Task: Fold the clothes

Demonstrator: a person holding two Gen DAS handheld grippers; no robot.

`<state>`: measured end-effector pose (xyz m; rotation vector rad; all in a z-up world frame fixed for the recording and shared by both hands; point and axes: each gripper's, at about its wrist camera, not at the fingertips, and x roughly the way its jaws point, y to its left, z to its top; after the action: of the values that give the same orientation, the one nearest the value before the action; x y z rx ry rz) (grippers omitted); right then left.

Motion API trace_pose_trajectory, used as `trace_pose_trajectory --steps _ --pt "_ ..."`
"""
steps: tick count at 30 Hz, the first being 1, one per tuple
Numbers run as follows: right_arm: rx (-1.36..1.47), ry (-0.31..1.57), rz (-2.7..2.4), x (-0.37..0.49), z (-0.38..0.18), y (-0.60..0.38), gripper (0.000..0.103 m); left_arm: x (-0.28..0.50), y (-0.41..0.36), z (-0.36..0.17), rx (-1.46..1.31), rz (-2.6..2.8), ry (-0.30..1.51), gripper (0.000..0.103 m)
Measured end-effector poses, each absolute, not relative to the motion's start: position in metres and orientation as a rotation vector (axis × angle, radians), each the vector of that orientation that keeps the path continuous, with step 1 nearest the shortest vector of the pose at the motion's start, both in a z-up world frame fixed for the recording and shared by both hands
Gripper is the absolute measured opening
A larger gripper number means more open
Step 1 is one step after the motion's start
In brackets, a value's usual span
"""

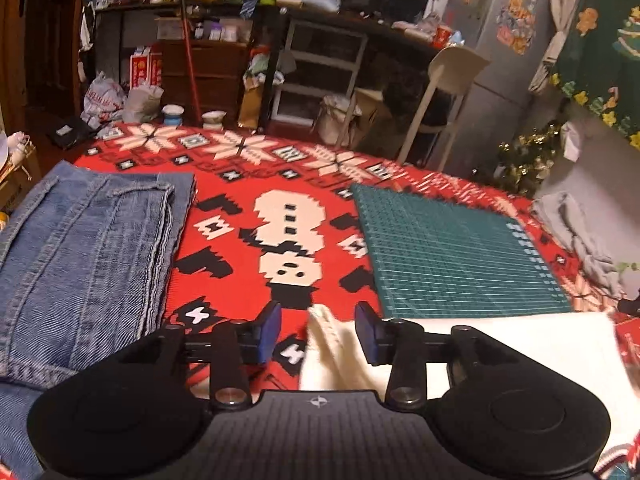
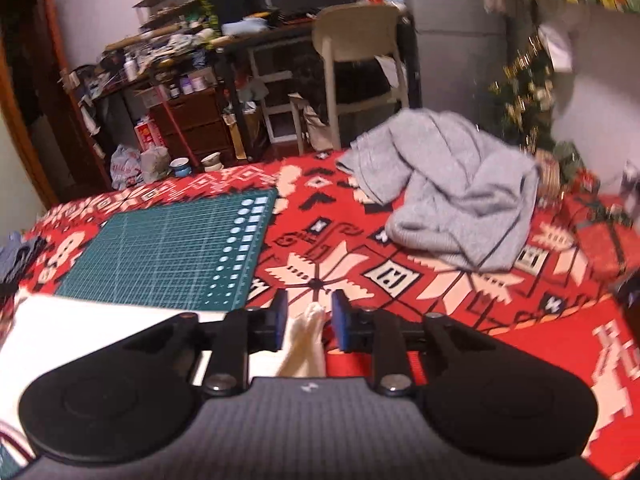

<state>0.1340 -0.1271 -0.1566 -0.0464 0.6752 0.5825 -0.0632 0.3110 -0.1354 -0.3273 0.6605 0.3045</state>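
A: Far left, on the red patterned cloth [image 1: 240, 264]: folded blue jeans [image 1: 84, 240], flat, well apart from everything else.

B: Next along?

A: Left gripper [image 1: 318, 326], low over the cloth. Blue pads [image 1: 269, 330] spread wide. Between them, a bunched corner of the white garment [image 1: 500, 344], standing up but touching neither pad. Not gripped.

B: And the rest of that white garment?

A: Stretched flat to the right from that corner, along the near edge of the green cutting mat [image 1: 448, 248], overlapping its front border.

B: Same from the right wrist view?

A: Green cutting mat [image 2: 168, 252] on the left there, white garment [image 2: 100, 328] below it. Then the right gripper [image 2: 309, 322], fingers parted, with a narrow pinched tip of the white fabric rising in the gap. Close to both pads, yet a sliver of space on each side; no clamp visible.

B: Further right?

A: Crumpled grey sweater [image 2: 452, 192], heaped on the red patterned cloth [image 2: 520, 332], well apart from the gripper. Behind it, a white chair [image 2: 360, 52] at a cluttered desk.
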Motion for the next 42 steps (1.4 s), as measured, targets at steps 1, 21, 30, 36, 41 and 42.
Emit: trace_pose_trajectory --steps 1,21,30,36,41,42 --pt "-0.073 0.662 0.595 0.127 -0.152 -0.125 0.035 -0.066 0.304 -0.132 -0.308 0.298 0.656 0.051" --pt "-0.118 0.688 0.547 0.062 -0.185 -0.073 0.075 -0.037 0.2 -0.182 -0.083 0.299 0.632 0.101" --pt "-0.139 0.707 0.542 0.061 -0.19 -0.065 0.09 -0.037 0.202 -0.182 -0.079 0.311 0.634 0.103" --pt "-0.144 0.689 0.552 0.053 -0.18 -0.065 0.09 -0.036 0.201 -0.183 -0.079 0.311 0.633 0.103" --pt "-0.117 0.687 0.61 0.051 -0.168 -0.069 0.054 -0.036 0.201 -0.182 -0.079 0.31 0.633 0.103" --pt "-0.122 0.705 0.613 0.053 -0.17 -0.068 0.035 -0.036 0.201 -0.182 -0.079 0.31 0.633 0.103"
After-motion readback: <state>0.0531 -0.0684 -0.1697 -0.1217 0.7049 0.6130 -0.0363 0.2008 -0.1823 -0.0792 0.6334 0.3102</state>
